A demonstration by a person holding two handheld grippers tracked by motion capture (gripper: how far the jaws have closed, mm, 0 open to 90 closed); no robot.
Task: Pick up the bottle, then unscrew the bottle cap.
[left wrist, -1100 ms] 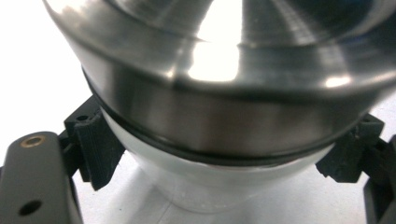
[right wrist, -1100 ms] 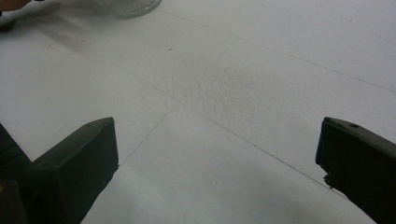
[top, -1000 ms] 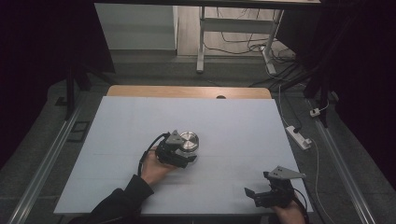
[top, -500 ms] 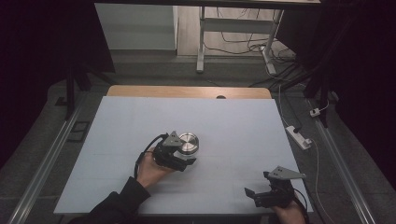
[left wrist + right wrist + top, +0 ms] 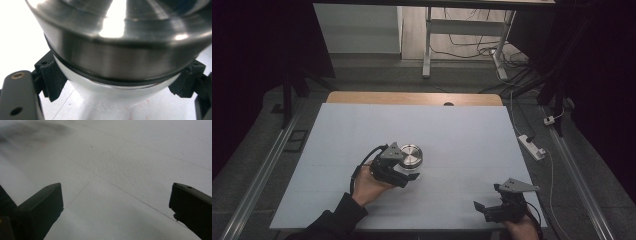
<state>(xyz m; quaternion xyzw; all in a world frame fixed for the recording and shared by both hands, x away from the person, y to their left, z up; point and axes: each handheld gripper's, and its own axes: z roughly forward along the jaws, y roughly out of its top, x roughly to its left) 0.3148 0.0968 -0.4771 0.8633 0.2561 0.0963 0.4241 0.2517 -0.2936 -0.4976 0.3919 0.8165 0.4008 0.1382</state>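
A round steel container with a shiny top, a black ring and a white lower body sits near the middle of the white table. My left gripper is shut on it from the near left side. In the left gripper view the container looms close, and the left gripper has a ribbed pad pressed on each side of the white body. At the table's near right edge my right gripper stands open. Its jaws are wide apart over bare table in the right gripper view.
A wooden strip runs along the table's far edge. A white power strip with its cable lies on the floor to the right. Metal rails flank the table, and a desk frame stands behind it.
My left hand has drawn slightly toward the near left and risen a little, with the steel container still in its grip. The right gripper has kept still.
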